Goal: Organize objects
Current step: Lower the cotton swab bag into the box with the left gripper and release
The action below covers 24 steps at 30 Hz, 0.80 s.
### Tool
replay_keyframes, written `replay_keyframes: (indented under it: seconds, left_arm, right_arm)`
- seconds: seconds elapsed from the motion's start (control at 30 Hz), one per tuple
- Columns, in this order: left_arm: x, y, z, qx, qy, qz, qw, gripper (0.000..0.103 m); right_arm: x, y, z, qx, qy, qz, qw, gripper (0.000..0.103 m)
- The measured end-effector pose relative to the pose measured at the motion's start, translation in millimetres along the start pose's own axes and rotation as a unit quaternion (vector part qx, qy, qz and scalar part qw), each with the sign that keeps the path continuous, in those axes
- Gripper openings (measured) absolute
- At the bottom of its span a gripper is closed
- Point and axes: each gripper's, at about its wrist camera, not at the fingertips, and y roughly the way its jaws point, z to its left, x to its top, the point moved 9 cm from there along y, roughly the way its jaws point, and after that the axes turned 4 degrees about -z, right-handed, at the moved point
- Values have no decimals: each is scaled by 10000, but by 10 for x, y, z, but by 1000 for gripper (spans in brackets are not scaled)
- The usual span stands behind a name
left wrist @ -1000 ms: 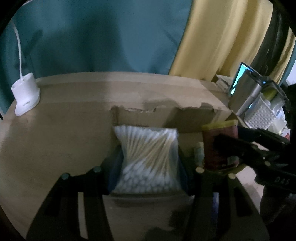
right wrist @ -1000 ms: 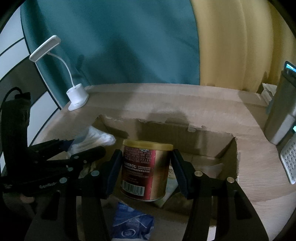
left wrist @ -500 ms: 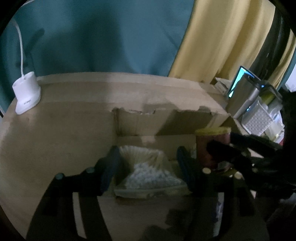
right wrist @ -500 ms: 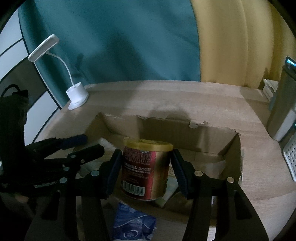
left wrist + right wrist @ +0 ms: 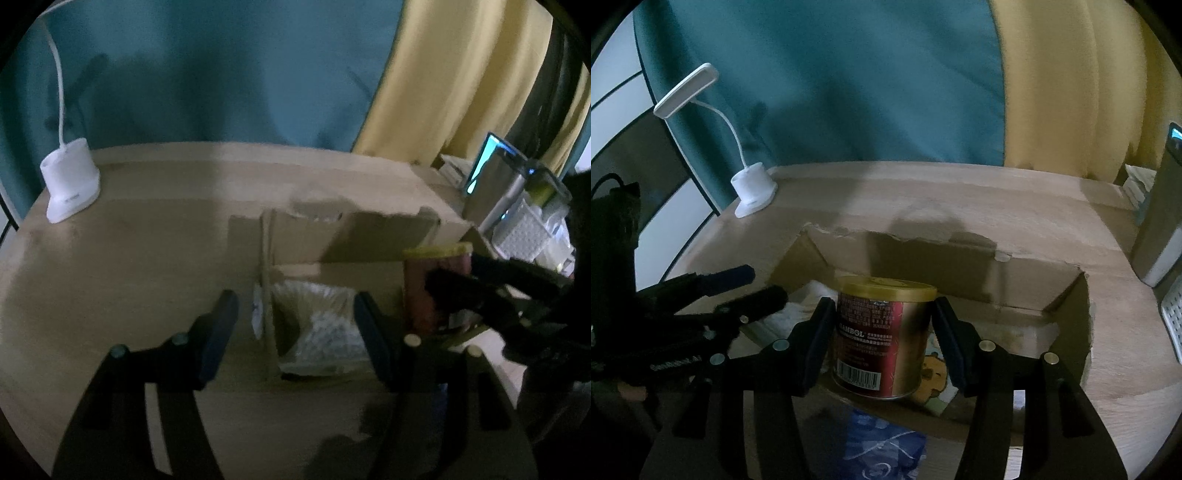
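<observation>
Far left, the lamp (image 5: 70,190) stands on the desk (image 5: 147,240), well clear. Next, the left gripper (image 5: 295,325): jaws parted, nothing pressed between the pads, having just opened. The swab bag (image 5: 317,332) lies in the box (image 5: 369,229) at its left wall, beneath and between those fingers but free of them. That bag looks light, soft and crinkly; if it needs shifting, pinch it across the plump middle. Moving right, the right gripper (image 5: 882,339) clamps the can (image 5: 882,332) at mid-height, upright over the box's near edge. Rigid, probably weighty, with a slick label, so that squeeze on the straight wall below the gold lid suits it.
</observation>
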Motion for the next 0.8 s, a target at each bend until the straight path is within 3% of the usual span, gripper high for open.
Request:
replay_keyframes:
  seconds: [0.3, 0.8]
  left_arm:
    - [-124, 181, 56, 2, 33, 267, 9996, 67]
    - [-109, 260, 109, -140, -61, 267, 9995, 67]
  right_arm:
    - [-66, 141, 16, 12, 26, 206, 9998, 57]
    - [-169, 417, 22, 3, 177, 548, 9983, 57]
